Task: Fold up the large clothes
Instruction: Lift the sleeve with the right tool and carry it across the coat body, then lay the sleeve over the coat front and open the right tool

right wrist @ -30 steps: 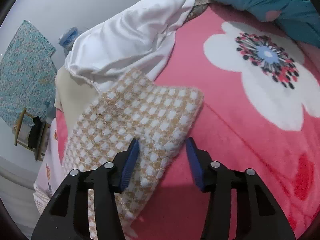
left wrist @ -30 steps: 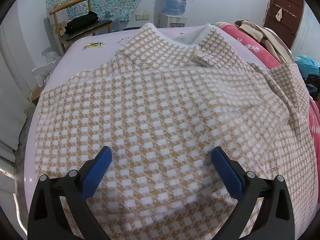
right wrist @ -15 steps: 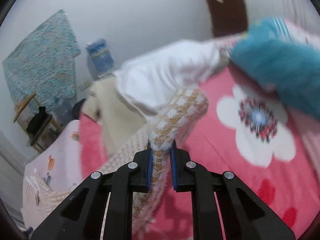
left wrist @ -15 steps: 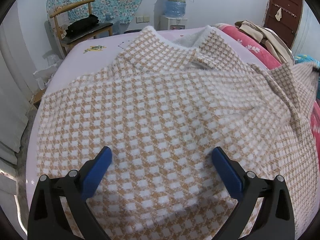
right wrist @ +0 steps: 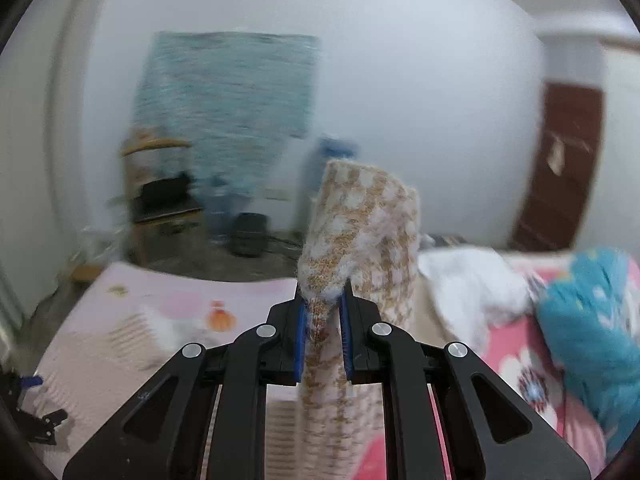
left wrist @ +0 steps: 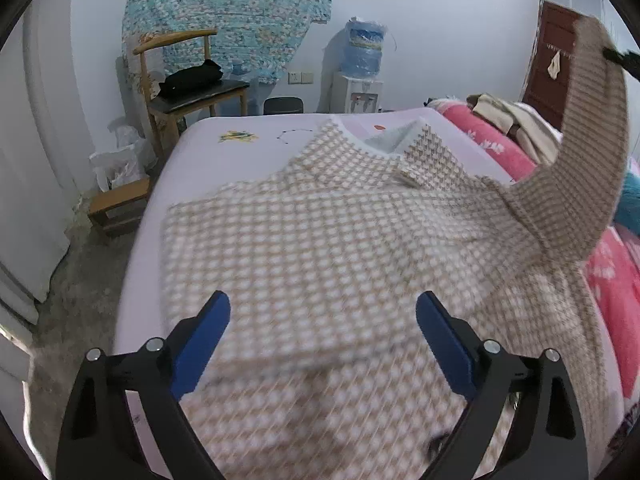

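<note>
Lying spread over the pale lilac bed sheet, the tan-and-white checked sweater has its body flat on the mattress and its collar toward the far end of the bed. Its one sleeve is lifted clear of the bed and arcs up to the top right of the left wrist view. The right gripper has its blue pads pressed together on the cuff end of that sleeve, which bunches upright above the fingertips (the room behind is blurred). The left gripper hangs above the sweater's lower body with its fingers spread wide, nothing between them. A pink flowered blanket lies along the sweater's right side, with a wooden chair and a water dispenser against the far wall.
</note>
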`<state>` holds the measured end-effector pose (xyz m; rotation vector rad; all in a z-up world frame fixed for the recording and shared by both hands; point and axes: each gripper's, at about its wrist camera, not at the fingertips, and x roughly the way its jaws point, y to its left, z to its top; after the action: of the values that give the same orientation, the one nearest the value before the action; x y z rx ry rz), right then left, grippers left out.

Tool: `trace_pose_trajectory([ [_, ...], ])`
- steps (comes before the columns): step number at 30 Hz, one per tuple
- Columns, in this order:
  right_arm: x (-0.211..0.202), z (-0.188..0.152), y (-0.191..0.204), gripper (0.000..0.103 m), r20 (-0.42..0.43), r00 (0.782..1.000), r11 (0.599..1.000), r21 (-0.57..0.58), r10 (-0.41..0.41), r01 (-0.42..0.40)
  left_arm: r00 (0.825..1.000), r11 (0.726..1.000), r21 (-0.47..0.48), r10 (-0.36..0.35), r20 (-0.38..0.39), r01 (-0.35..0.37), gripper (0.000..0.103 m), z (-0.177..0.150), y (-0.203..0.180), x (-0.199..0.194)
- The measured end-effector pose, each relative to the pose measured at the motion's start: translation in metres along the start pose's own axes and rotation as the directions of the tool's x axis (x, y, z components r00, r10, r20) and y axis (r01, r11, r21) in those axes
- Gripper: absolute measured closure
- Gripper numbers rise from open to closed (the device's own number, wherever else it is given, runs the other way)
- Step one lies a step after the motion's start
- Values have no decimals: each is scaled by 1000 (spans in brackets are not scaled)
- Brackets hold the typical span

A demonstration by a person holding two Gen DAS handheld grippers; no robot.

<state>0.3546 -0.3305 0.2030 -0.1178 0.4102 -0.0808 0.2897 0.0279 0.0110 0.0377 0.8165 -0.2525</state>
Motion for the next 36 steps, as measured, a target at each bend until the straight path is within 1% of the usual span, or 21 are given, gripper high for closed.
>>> trace_pose_trajectory([
  [3,-8,5,68,90,-1,995,992,-74,103,-103,999,999,-22,-44,6,44,17,-11,17,-19],
  [6,-6,-4,136,86,-66,964,957,-122,256,-263,997,996,-41,-75,4,76,18,-26,30,-36],
  [7,-3,-10,157,76,-108,942,936,-124,317,-329,996,995,-49,-87,1,87,18,-29,33,-39],
  [8,1,-18,175,67,-159,907,906,-111,390,-409,994,992,-62,-106,-1,106,18,-33,38,-42],
  [9,4,-27,193,47,-204,853,860,-79,480,-503,992,989,-74,-127,-2,126,18,-35,42,-45],
  [10,5,-37,206,39,-233,802,817,-53,550,-575,990,986,-84,-142,-1,141,18,-38,45,-47],
  [12,8,-50,218,39,-278,749,772,-37,602,-634,985,980,-99,-171,7,171,18,-43,50,-54],
  [14,10,-58,216,38,-292,744,772,-31,601,-635,981,976,-102,-193,19,194,18,-44,53,-56],
  [15,15,-61,205,37,-292,752,782,-23,590,-623,979,974,-99,-204,28,206,19,-42,55,-56],
  [17,23,-64,188,36,-286,779,811,-8,559,-585,971,966,-99,-233,45,237,22,-35,56,-52],
  [19,41,-70,149,35,-287,816,857,34,501,-514,966,960,-110,-252,51,256,26,-27,58,-45],
  [21,62,-82,107,35,-305,845,897,95,440,-432,969,961,-129,-240,53,245,31,-16,62,-34],
  [24,90,-113,52,35,-352,854,922,202,384,-331,969,947,-210,-245,19,243,35,9,74,1],
  [25,97,-121,42,35,-368,848,921,235,381,-312,972,946,-229,-236,-6,229,37,15,78,12],
  [27,119,-142,13,35,-410,825,905,338,389,-259,971,943,-273,-222,-86,192,44,27,85,45],
  [29,139,-162,-7,38,-446,796,882,416,409,-220,969,944,-289,-204,-136,158,57,34,88,68],
  [31,152,-175,-18,46,-461,774,860,468,434,-204,970,947,-283,-198,-139,153,64,36,86,74],
  [32,161,-183,-22,47,-478,757,851,488,446,-193,973,952,-268,-188,-135,147,70,38,83,75],
  [33,165,-188,-20,51,-485,749,847,496,451,-189,974,956,-258,-182,-136,142,75,39,82,77],
  [35,175,-197,-20,58,-494,730,835,515,473,-193,976,960,-248,-165,-141,127,98,39,79,79],
  [36,180,-201,-18,64,-500,716,830,520,487,-201,976,962,-242,-167,-141,129,99,41,79,80],
])
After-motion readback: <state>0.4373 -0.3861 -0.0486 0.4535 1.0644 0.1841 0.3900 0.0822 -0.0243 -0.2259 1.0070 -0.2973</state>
